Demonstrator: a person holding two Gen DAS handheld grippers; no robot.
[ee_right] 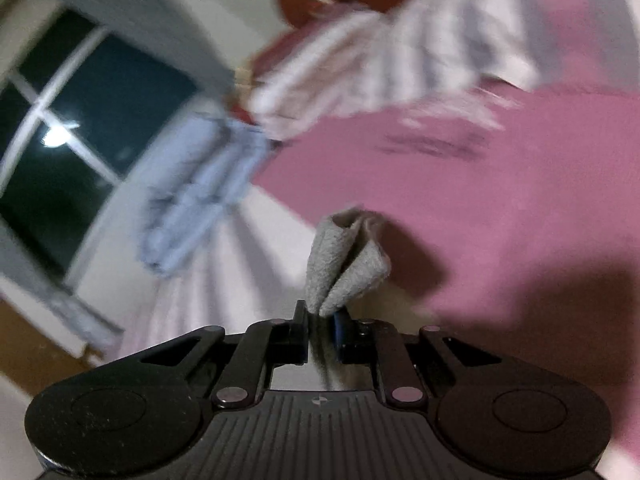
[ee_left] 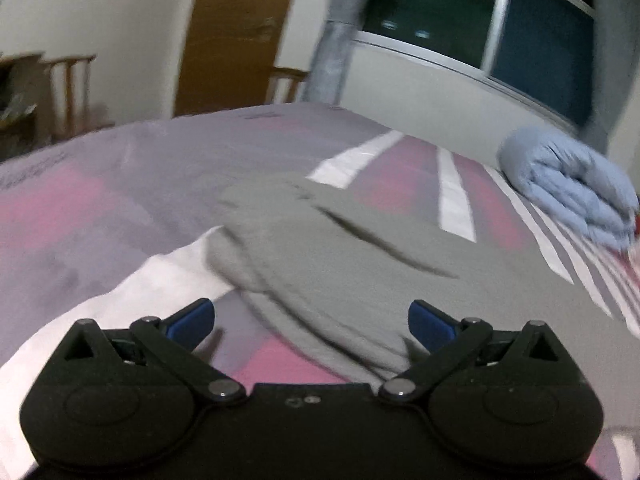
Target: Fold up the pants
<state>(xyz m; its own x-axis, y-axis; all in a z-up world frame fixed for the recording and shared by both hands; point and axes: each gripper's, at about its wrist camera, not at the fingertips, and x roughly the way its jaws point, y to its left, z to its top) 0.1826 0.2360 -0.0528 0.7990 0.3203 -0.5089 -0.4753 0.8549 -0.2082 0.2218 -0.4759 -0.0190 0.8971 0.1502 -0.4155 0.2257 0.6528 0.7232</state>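
Grey pants (ee_left: 320, 248) lie spread on a bed cover (ee_left: 100, 200) of pink, grey and white blocks. In the left wrist view my left gripper (ee_left: 311, 322) stands open low over the near end of the pants, its blue-tipped fingers (ee_left: 192, 318) wide apart with cloth under the gap. In the right wrist view my right gripper (ee_right: 322, 318) is shut on a pinched fold of the grey pants (ee_right: 346, 264), which sticks up past the fingertips above the pink cover (ee_right: 500, 208).
A rolled light-blue blanket (ee_left: 572, 184) lies at the bed's right edge by the window (ee_left: 540, 40); it also shows in the right wrist view (ee_right: 200, 192). A striped pillow (ee_right: 380, 60) sits behind. A wooden door (ee_left: 236, 32) and chairs (ee_left: 68, 88) stand beyond the bed.
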